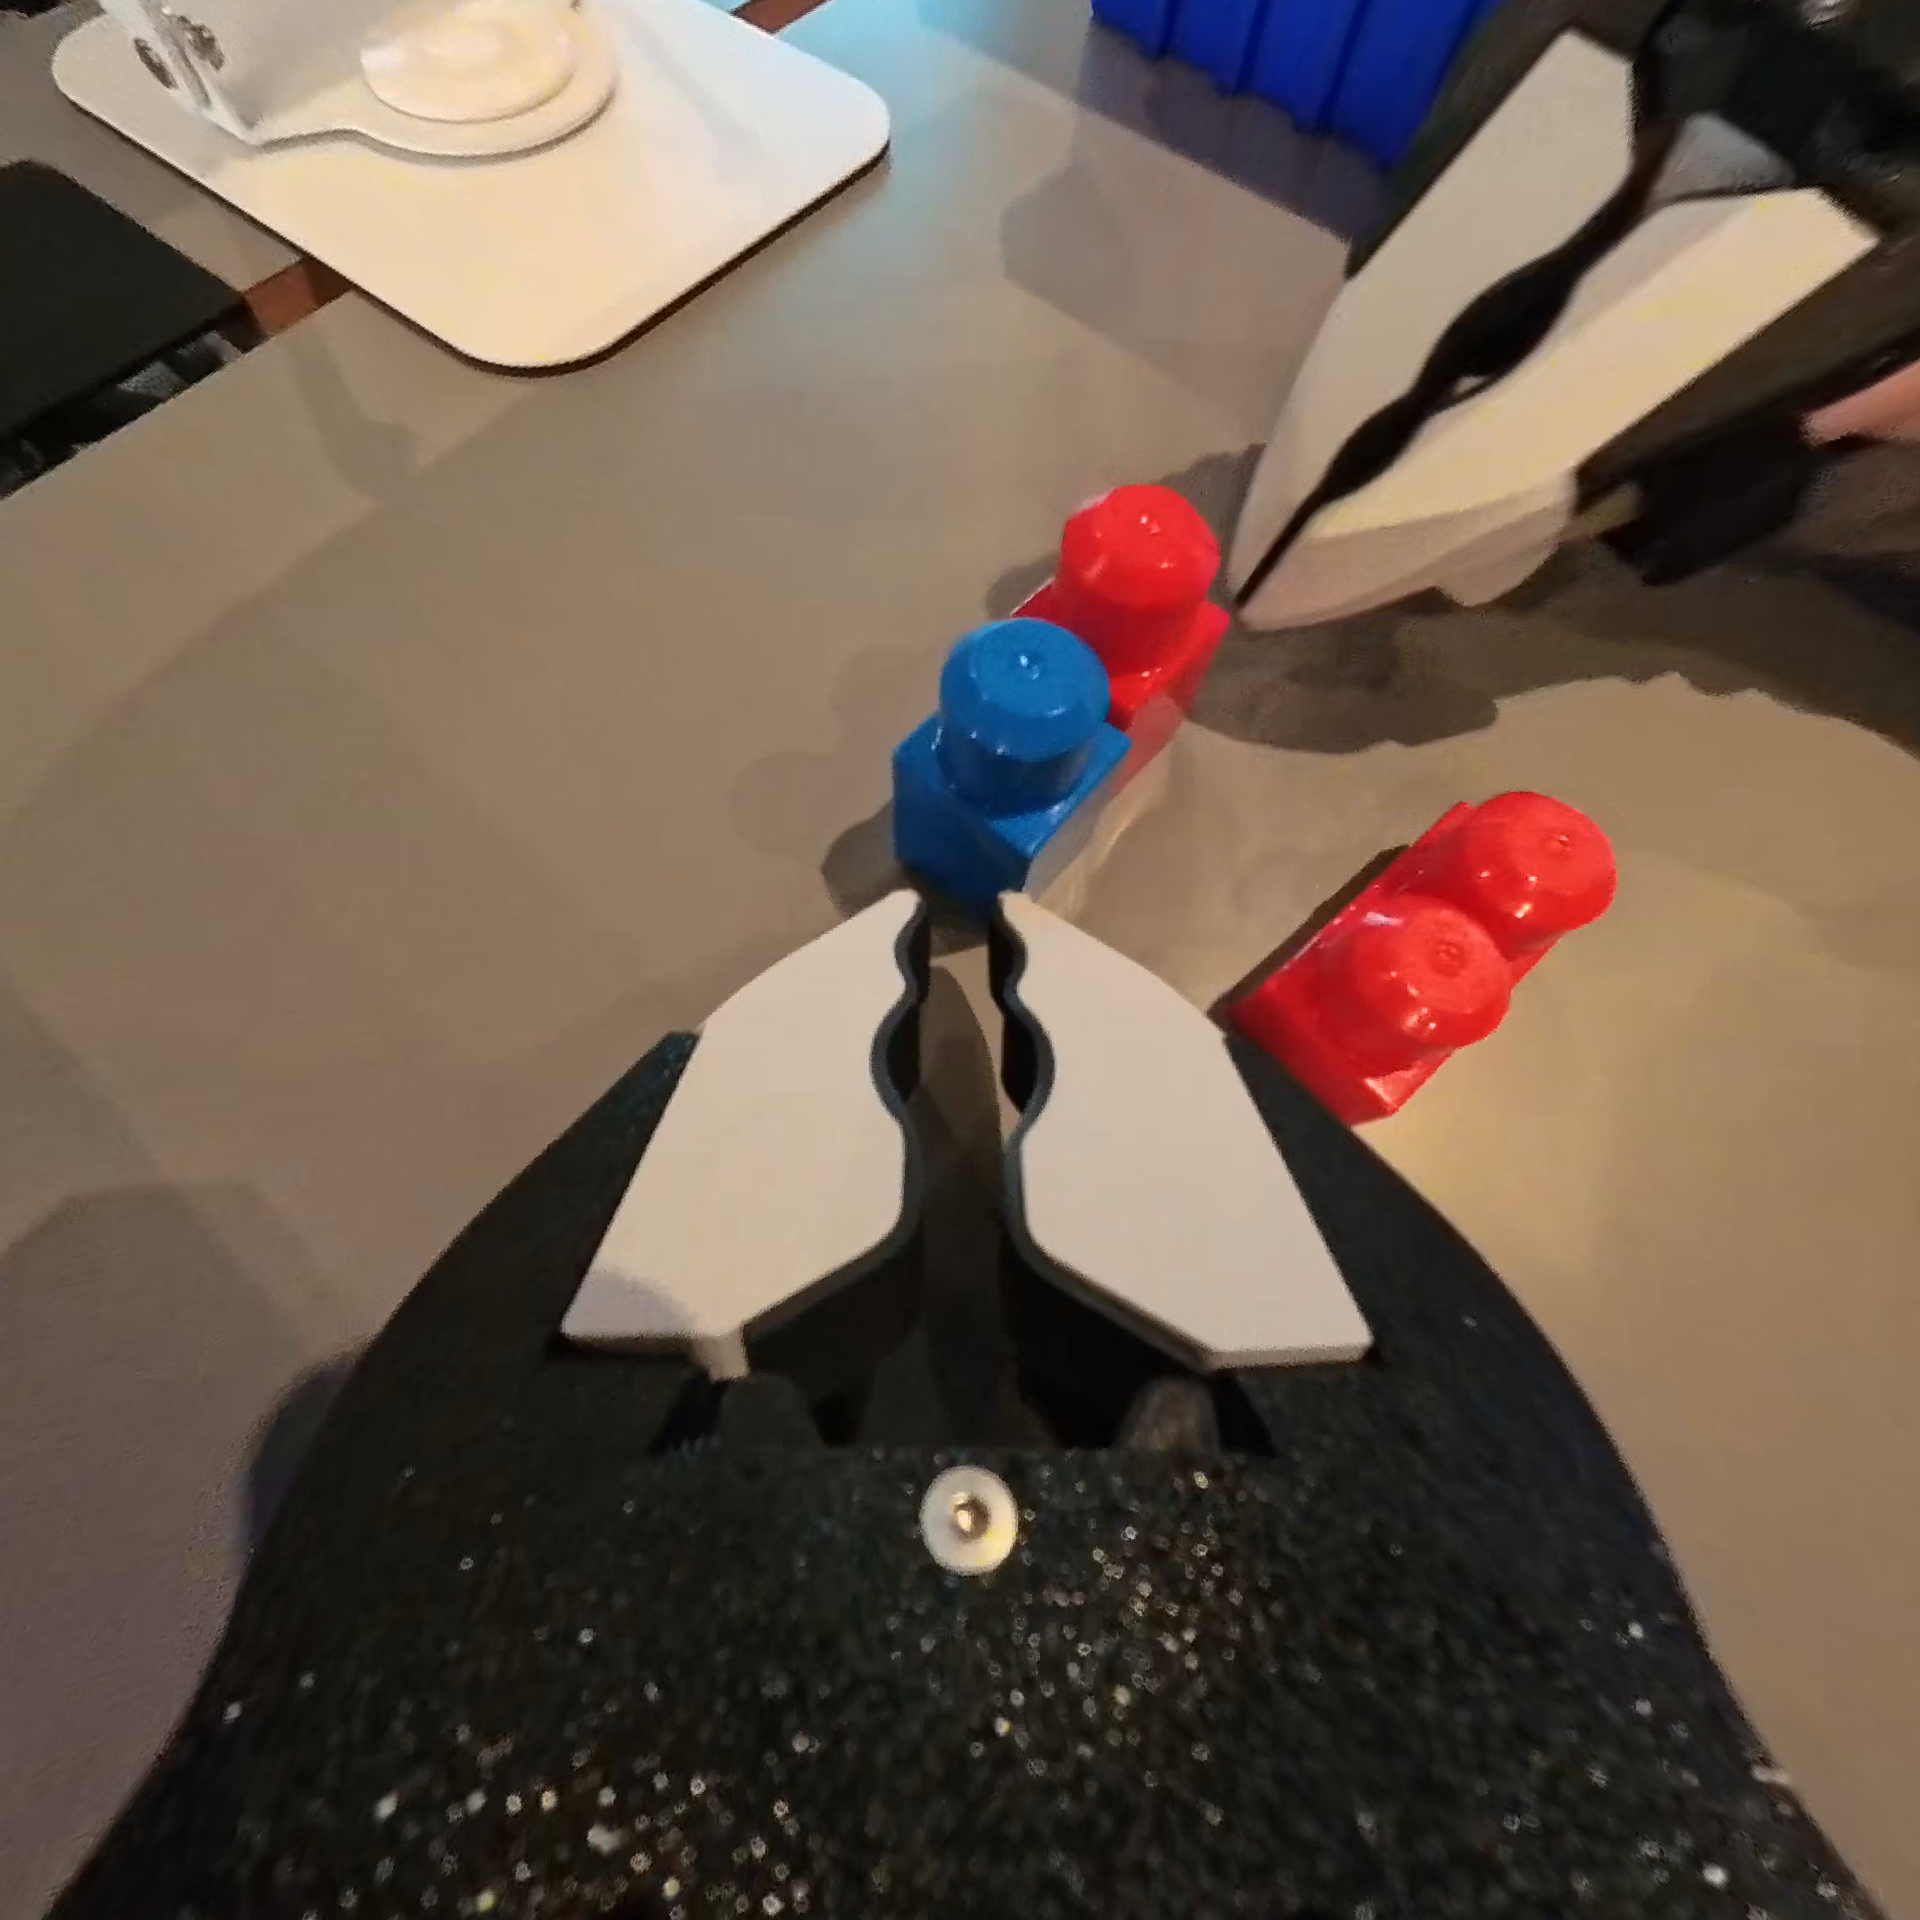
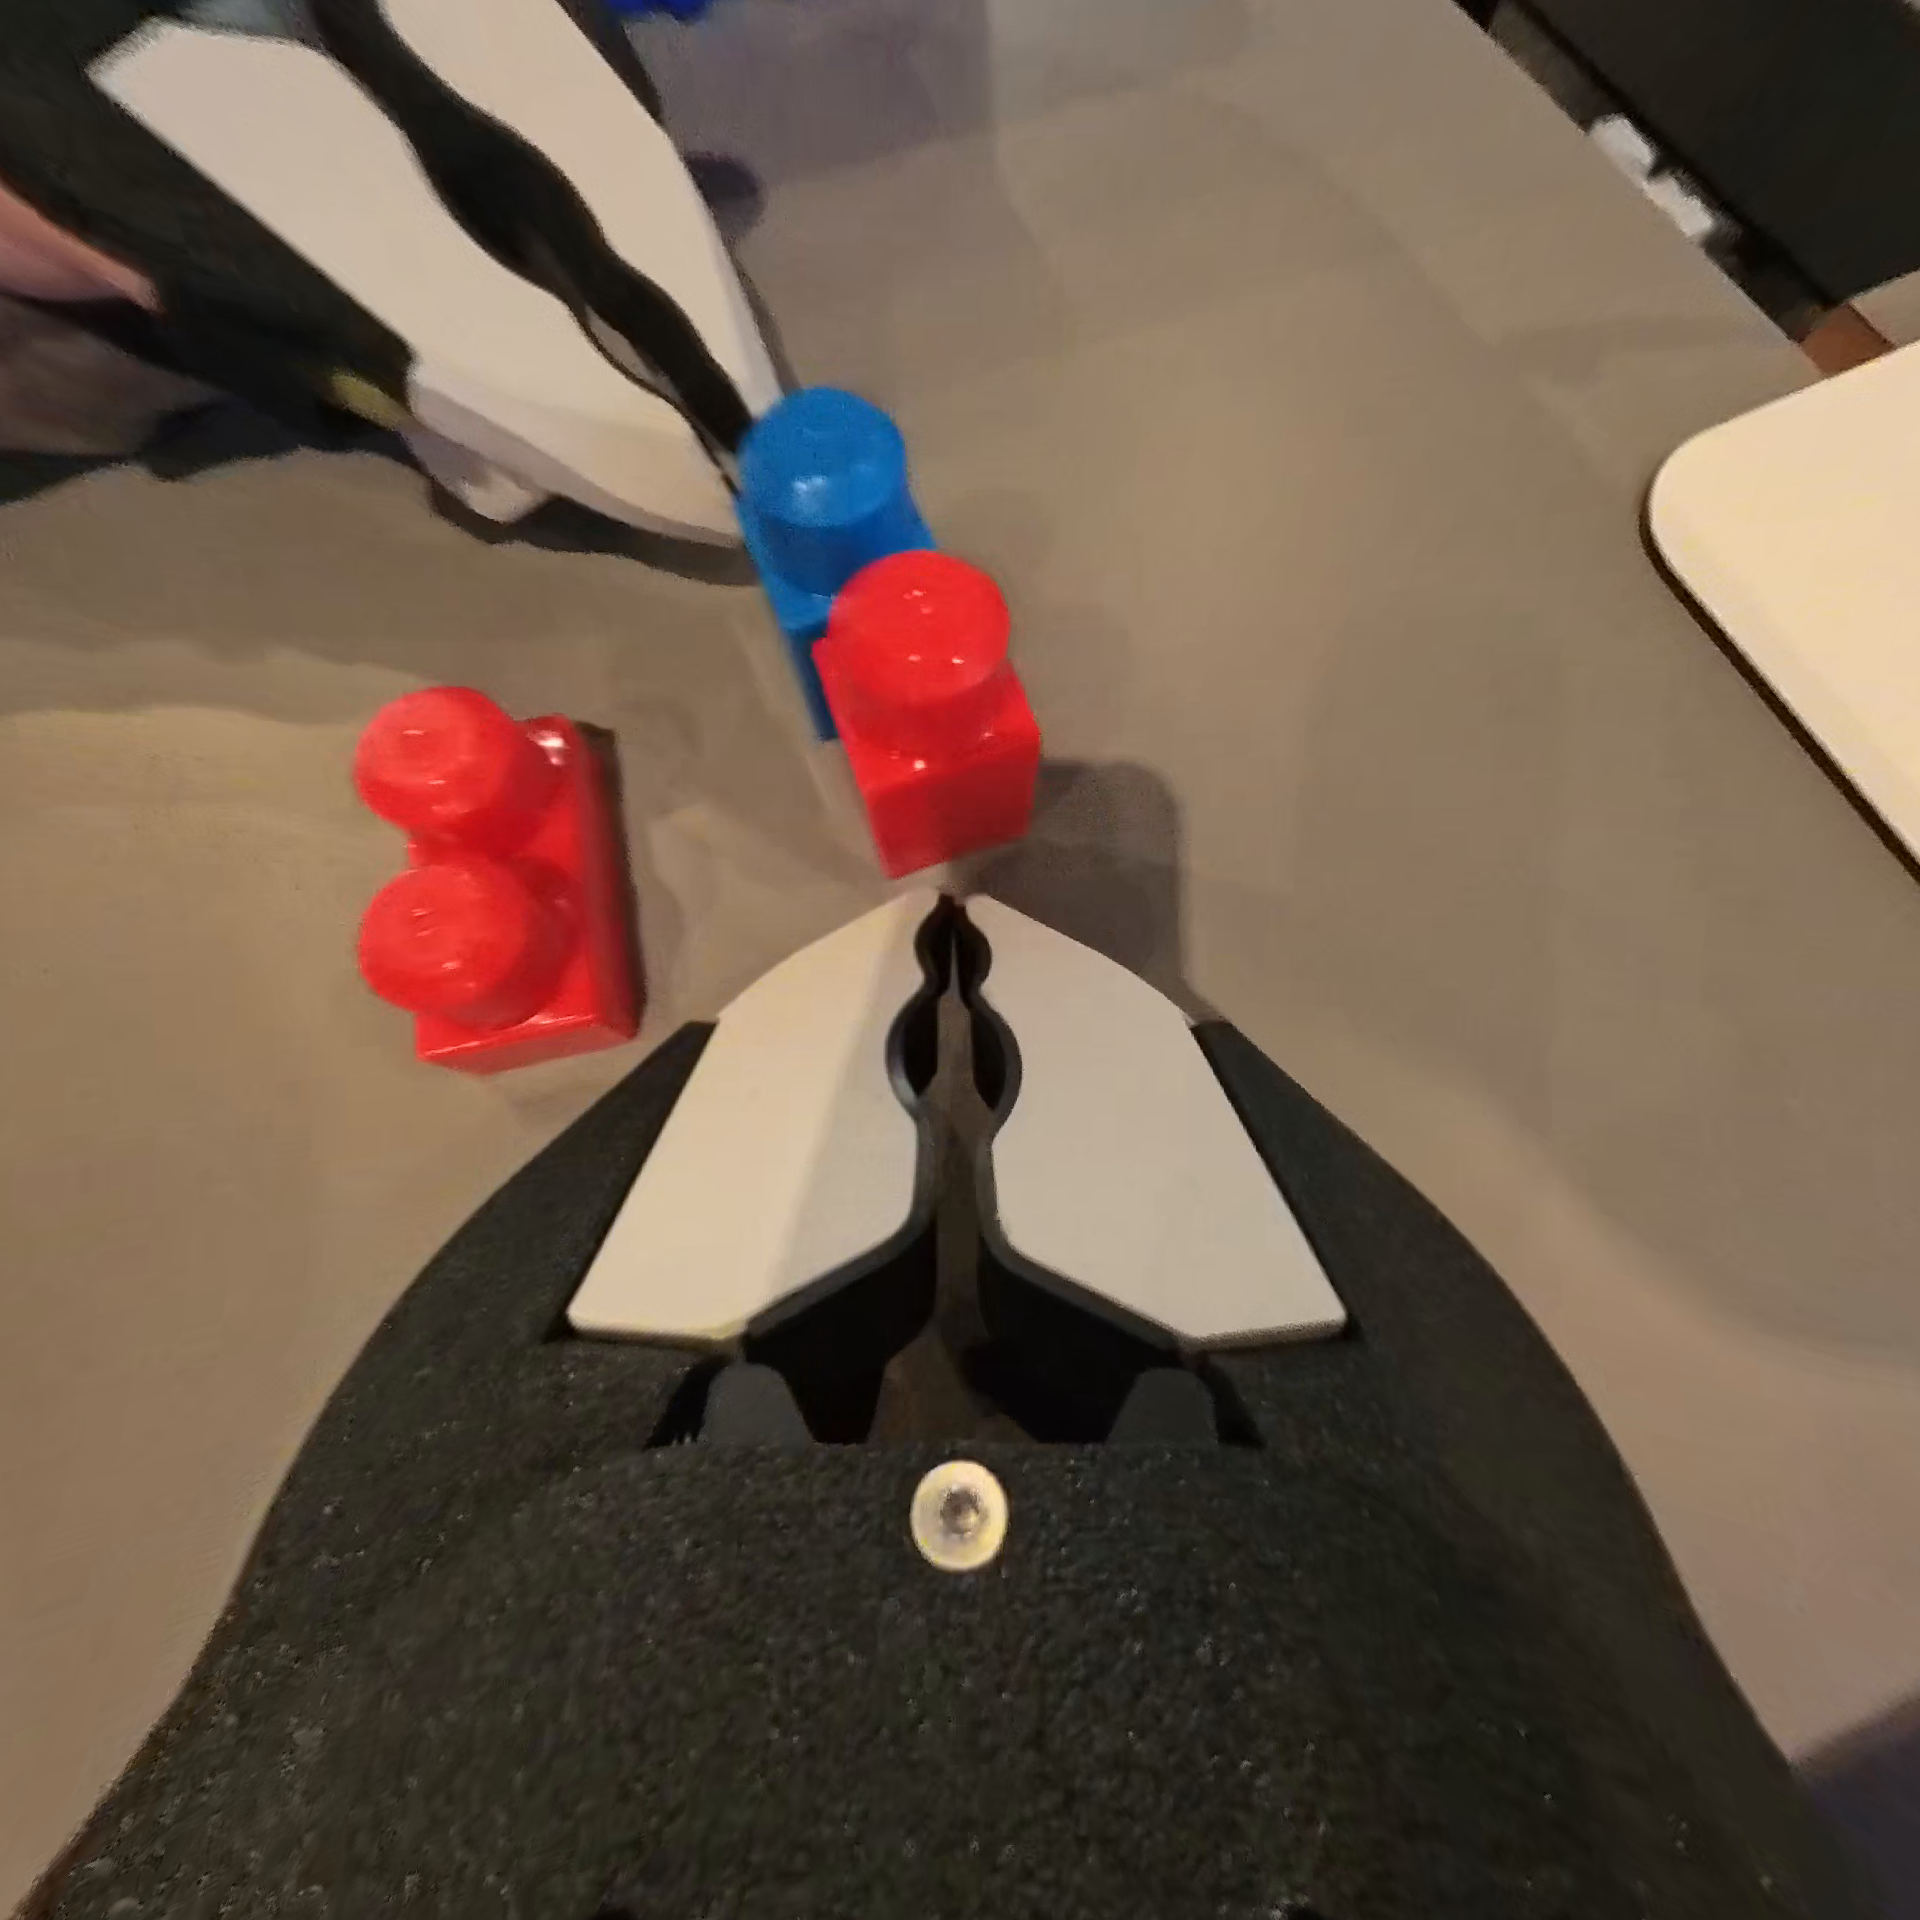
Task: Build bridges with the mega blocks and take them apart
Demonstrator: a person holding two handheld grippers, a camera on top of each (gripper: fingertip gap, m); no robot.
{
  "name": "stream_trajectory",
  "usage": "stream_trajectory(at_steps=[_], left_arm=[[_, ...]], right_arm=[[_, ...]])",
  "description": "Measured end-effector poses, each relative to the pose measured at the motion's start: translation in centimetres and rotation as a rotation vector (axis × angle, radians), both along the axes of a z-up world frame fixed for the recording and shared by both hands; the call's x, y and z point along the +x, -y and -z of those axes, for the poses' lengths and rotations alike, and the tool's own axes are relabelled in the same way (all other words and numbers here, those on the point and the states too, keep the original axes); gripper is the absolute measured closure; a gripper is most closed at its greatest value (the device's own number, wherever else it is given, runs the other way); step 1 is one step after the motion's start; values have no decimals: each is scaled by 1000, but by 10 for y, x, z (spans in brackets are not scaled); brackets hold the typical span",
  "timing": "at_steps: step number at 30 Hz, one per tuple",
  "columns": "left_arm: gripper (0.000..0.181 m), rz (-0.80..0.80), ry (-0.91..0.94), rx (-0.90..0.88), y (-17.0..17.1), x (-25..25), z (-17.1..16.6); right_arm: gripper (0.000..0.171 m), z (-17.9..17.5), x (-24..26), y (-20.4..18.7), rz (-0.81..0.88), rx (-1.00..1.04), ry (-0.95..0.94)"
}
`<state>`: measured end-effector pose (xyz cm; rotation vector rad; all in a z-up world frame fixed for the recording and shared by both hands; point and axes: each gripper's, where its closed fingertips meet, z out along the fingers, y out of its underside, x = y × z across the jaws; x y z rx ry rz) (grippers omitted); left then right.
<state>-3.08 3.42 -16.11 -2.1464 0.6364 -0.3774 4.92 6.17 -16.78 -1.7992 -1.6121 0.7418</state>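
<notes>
A blue one-stud block [image 1: 1003,769] and a red one-stud block [image 1: 1132,613] stand upright side by side on the grey table. A red two-stud block [image 1: 1423,956] stands apart to their right. My left gripper [image 1: 961,914] is empty, its jaws a narrow gap apart, tips at the blue block's near corner. My right gripper [image 2: 945,904] is shut and empty, tips just short of the red one-stud block [image 2: 925,727]. The blue block [image 2: 821,520] is behind it and the two-stud block [image 2: 488,883] is to the left. Each gripper shows in the other's view: right gripper [image 1: 1247,603], left gripper [image 2: 748,436].
A white board [image 1: 520,229] carrying a white object lies at the far left of the table; it also shows in the right wrist view [image 2: 1818,582]. A blue container [image 1: 1247,62] stands at the table's far side. The grey table [image 1: 520,727] is glossy. Tip to tip, the grippers are about 9 cm apart. About 4 cm separates my left fingertips from the blue block [image 2: 821,520]. My left wrist view [image 1: 1085,662] looks at it from another angle.
</notes>
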Motion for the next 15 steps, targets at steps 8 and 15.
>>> stream_trajectory(at_steps=[8, 15], left_arm=[[181, -59, -4, -20, -9, -7, 3], [181, -43, -20, -45, -12, 1, 10]], right_arm=[[171, 12, -10, -7, 11, 15, 55], [171, 13, -17, -4, -2, 21, 53]])
